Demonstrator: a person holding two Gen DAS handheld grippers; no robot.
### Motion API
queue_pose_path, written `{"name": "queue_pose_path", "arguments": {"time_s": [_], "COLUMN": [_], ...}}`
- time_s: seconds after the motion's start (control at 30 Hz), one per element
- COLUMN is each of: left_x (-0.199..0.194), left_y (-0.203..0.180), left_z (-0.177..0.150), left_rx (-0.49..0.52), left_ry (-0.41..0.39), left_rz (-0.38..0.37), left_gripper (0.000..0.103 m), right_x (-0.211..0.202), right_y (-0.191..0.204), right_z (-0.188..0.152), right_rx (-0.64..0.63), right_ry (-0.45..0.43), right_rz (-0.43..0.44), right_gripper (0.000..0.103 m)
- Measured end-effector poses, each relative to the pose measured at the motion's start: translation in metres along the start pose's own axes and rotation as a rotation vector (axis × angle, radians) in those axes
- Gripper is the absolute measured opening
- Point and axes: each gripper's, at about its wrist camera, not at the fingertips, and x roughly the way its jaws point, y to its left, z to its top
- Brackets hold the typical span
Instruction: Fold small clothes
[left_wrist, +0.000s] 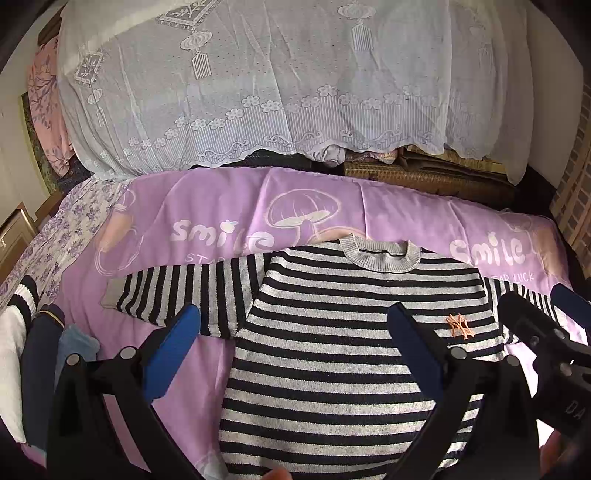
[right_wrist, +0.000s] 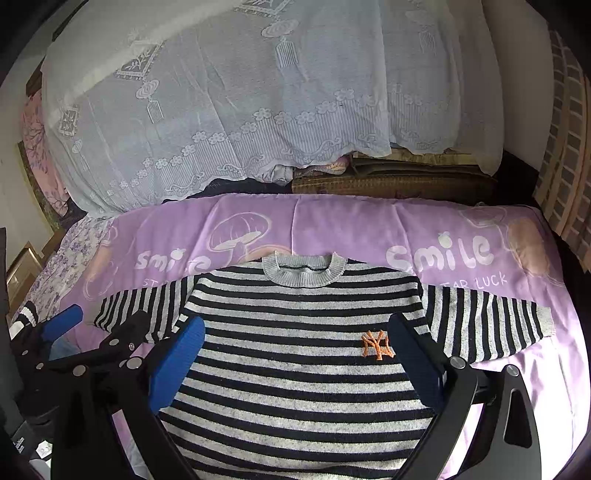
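A black-and-grey striped sweater (left_wrist: 332, 369) (right_wrist: 295, 387) lies flat, front up, on a purple "smile" blanket (left_wrist: 406, 214) (right_wrist: 351, 221). Its grey collar (left_wrist: 380, 254) is on the far side and both sleeves are spread sideways. An orange logo (right_wrist: 376, 343) sits on the chest. My left gripper (left_wrist: 295, 347) hovers open above the sweater's left half, nothing between its blue pads (left_wrist: 173, 350). My right gripper (right_wrist: 295, 354) hovers open over the middle and right of the chest, also with nothing in it. Each gripper shows at the edge of the other's view: the right gripper (left_wrist: 546, 306), the left gripper (right_wrist: 92, 328).
A stack of folded clothes (left_wrist: 33, 350), white, navy and light blue, sits at the blanket's left edge. Behind the blanket a white lace cloth (left_wrist: 258, 92) drapes over a tall pile, with a brown woven mat (left_wrist: 424, 177) below it. A floral sheet (left_wrist: 55, 240) lies far left.
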Motion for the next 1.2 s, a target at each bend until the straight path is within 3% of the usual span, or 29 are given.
{"name": "queue_pose_path", "arguments": {"time_s": [1.2], "left_x": [0.003], "left_y": [-0.004], "left_z": [-0.003], "left_rx": [0.003], "left_ry": [0.014], "left_rz": [-0.003], "left_gripper": [0.099], "right_x": [-0.008], "right_y": [0.002], "right_z": [0.006], "right_rx": [0.007], "right_ry": [0.004], "right_rz": [0.001], "right_gripper": [0.100]}}
